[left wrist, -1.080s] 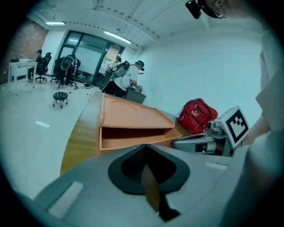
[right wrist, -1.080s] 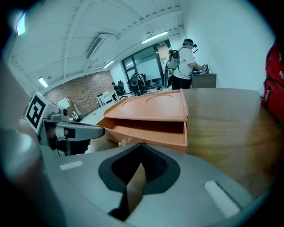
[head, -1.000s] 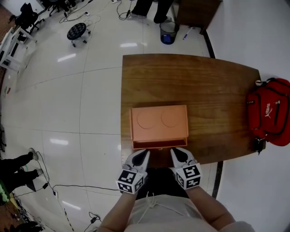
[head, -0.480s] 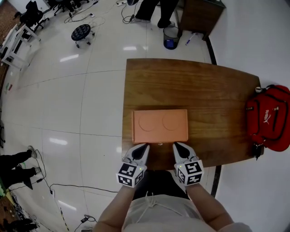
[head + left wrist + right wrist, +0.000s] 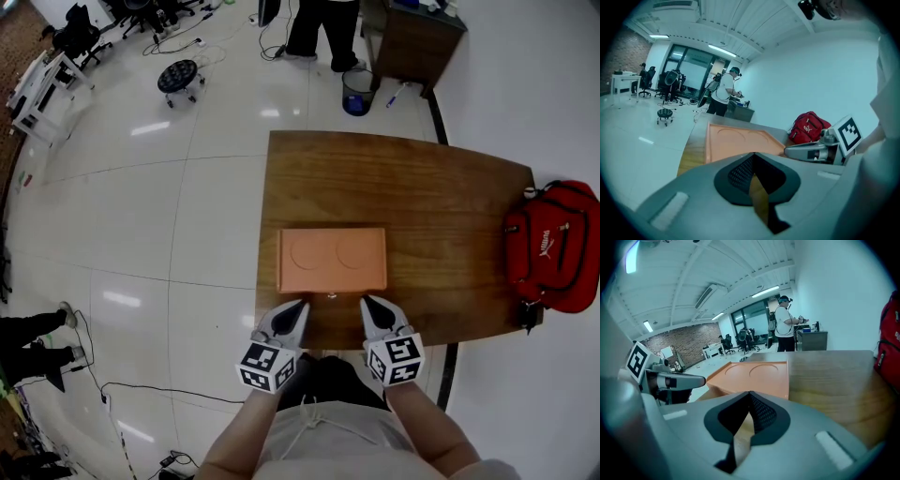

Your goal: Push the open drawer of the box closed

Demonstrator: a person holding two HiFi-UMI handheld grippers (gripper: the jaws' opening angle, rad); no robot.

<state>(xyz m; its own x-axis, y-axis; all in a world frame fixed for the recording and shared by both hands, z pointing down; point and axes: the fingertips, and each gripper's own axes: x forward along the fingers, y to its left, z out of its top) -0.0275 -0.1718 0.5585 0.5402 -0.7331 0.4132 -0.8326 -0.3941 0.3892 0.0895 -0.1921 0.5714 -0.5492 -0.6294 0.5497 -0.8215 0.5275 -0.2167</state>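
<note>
Orange box, drawer front barely visible.

A glossy white tiled floor spreads left of the wooden surface. Beyond the surface's far edge stand a bin and a dark cabinet, with a wheeled stool farther left. Ceiling light strips run toward a brick wall and tall windows.

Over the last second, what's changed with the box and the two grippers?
The drawer, sticking out of the box before, is now pushed in flush; only its knob shows. The left gripper and right gripper followed it forward, both shut and empty. The box, table and red bag stayed put.
</note>
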